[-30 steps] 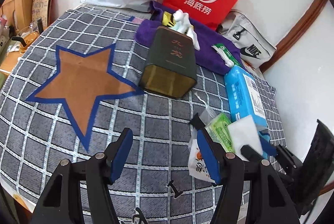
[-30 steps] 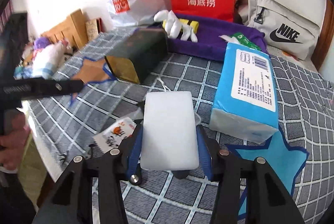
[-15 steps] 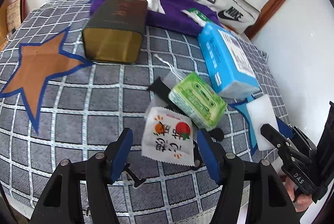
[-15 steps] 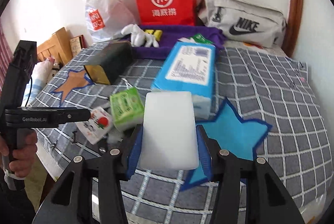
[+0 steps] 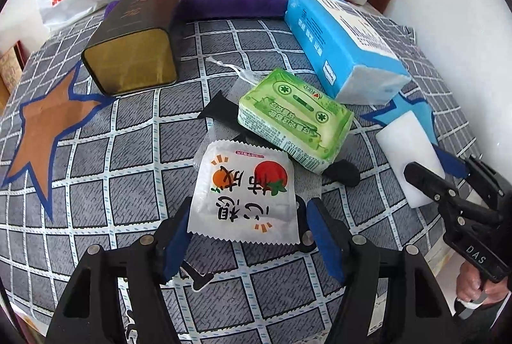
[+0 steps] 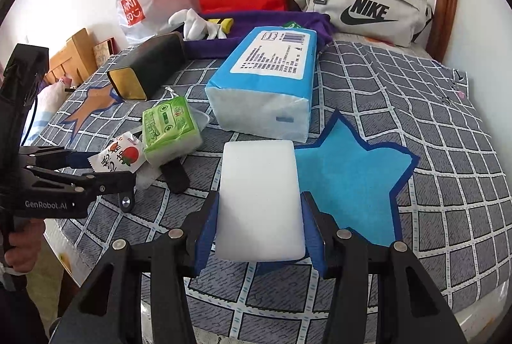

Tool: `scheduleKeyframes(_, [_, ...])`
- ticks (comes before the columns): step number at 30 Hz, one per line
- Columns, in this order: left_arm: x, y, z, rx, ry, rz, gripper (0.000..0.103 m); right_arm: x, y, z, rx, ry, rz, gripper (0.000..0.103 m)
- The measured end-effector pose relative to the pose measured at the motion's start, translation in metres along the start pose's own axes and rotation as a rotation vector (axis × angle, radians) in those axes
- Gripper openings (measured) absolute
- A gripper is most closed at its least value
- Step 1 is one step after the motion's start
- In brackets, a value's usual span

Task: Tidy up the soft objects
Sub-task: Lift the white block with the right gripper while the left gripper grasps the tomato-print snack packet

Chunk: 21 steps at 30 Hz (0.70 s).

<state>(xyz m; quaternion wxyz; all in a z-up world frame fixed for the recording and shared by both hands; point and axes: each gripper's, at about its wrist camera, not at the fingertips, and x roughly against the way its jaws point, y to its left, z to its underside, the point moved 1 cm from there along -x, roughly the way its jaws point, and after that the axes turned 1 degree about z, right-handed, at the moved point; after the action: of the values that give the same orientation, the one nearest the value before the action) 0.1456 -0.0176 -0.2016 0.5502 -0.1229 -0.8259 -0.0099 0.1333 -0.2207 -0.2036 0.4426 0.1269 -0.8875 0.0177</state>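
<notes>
Two tongs over the checked bedspread (image 6: 448, 126): one clamped on a sponge, the other spread around a sachet.

We see the right gripper (image 6: 260, 227) clenched on a white sponge (image 6: 260, 200), held just beside the blue star patch (image 6: 348, 171) near the bed's front edge. The left gripper (image 5: 246, 236) has just been opening; its jaws stand released either side of a white fruit-print sachet (image 5: 244, 192), and we cannot tell whether the pads touch it. Beyond lies a green tissue pack (image 5: 296, 115), then a blue tissue pack (image 5: 339, 46) and a dark tin (image 5: 136, 43). Bags line the far edge by the wall.
</notes>
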Motion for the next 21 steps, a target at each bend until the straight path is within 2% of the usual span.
scheduleKeyframes(1, [0.001, -0.001, 0.0, -0.005, -0.003, -0.006, 0.067, -0.001, 0.0, 0.0, -0.001, 0.004, 0.001, 0.049])
scheduleKeyframes(3, [0.004, 0.0, 0.001, 0.001, -0.011, -0.001, 0.049, -0.001, 0.001, 0.001, 0.002, 0.009, 0.004, 0.049])
scheduleKeyframes(5, [0.006, 0.002, 0.002, 0.012, -0.007, 0.036, 0.032, 0.002, 0.001, 0.0, 0.005, 0.002, 0.006, 0.049])
scheduleKeyframes(11, [0.015, 0.009, 0.005, 0.028, -0.031, 0.017, 0.025, 0.007, 0.002, 0.0, 0.005, -0.009, 0.006, 0.049])
scheduleKeyframes(18, [0.024, 0.044, 0.012, 0.097, -0.039, -0.014, 0.025, 0.003, -0.002, 0.002, -0.014, 0.008, 0.007, 0.049])
scheduleKeyframes(20, [0.026, 0.051, 0.013, 0.116, -0.041, -0.013, 0.028, 0.002, -0.001, 0.003, -0.012, 0.007, 0.009, 0.049])
scheduleKeyframes(21, [0.027, 0.053, 0.012, 0.126, -0.044, -0.001, 0.034, 0.002, 0.0, 0.003, -0.011, 0.008, 0.011, 0.049])
